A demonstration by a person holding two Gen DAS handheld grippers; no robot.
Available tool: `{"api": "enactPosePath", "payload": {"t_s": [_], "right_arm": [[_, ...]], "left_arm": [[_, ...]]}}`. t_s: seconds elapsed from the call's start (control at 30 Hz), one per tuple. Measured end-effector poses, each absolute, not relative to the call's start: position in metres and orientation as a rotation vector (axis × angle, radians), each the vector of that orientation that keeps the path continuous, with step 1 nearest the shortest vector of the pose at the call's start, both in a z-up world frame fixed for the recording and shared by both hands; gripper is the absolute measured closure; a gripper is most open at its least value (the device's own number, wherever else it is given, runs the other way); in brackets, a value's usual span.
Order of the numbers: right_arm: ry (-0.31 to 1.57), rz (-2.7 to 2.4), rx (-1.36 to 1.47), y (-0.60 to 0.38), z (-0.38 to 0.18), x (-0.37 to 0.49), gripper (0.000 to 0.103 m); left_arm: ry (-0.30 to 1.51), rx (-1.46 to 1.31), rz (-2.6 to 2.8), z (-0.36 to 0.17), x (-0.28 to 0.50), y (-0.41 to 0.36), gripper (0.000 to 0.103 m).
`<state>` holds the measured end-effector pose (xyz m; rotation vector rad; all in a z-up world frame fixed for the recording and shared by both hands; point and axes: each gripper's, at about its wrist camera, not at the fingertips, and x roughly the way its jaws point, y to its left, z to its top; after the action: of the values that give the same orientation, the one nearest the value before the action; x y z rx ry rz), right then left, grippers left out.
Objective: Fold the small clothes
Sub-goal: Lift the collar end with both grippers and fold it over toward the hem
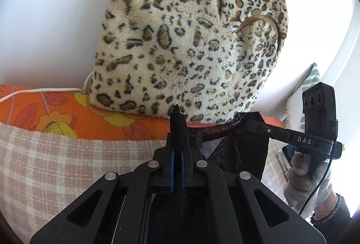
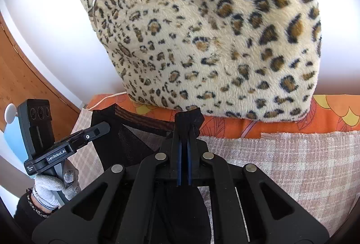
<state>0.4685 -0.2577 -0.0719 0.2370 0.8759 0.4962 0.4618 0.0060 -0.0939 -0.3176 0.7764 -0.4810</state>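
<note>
the garment [image 2: 126, 138] i'm working is small, black & sheer, mesh-like, w/ a darker brownish-black band along its top edge; can't tell what kind of garment it is. it's stretched between my two grippers, top band running roughly level from one to the other, thin fabric sagging below it over the beige/white plaid cloth [image 1: 56, 165]. left gripper [image 1: 177, 113]: jaws pressed together, clamped on a little tuft of the black fabric that pokes out past the tips; rest of the piece spreads off to the right in the left wrist view. right gripper [image 2: 187, 117]: jaws also together, pinching a bunched corner of the same garment, fabric fanning out above the tips & trailing left toward the other tool. in each wrist view i see the opposite gripper held by a hand in a white knit glove [image 2: 51, 185], gripping the far corner. behind the plaid cloth lies an orange floral sheet [image 1: 67, 113], & on it a big leopard-print plush cushion [image 1: 191, 41] leans against a white wall, just beyond the garment but not touching it as far as i can tell. thin white cable [image 1: 45, 92] runs along the sheet at left.
</note>
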Motion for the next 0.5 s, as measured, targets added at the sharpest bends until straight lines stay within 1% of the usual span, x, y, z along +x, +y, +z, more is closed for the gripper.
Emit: {"api": "enactPosePath", "payload": {"t_s": [0.3, 0.5], "right_arm": [[0.836, 0.528, 0.209, -0.261, -0.024, 0.406, 0.098], [0.834, 0.536, 0.175, -0.261, -0.007, 0.357, 0.098]], "left_arm": [[0.735, -0.310, -0.498, -0.048, 0.405, 0.001, 0.100], [0.728, -0.308, -0.511, -0.027, 0.356, 0.003, 0.100]]}}
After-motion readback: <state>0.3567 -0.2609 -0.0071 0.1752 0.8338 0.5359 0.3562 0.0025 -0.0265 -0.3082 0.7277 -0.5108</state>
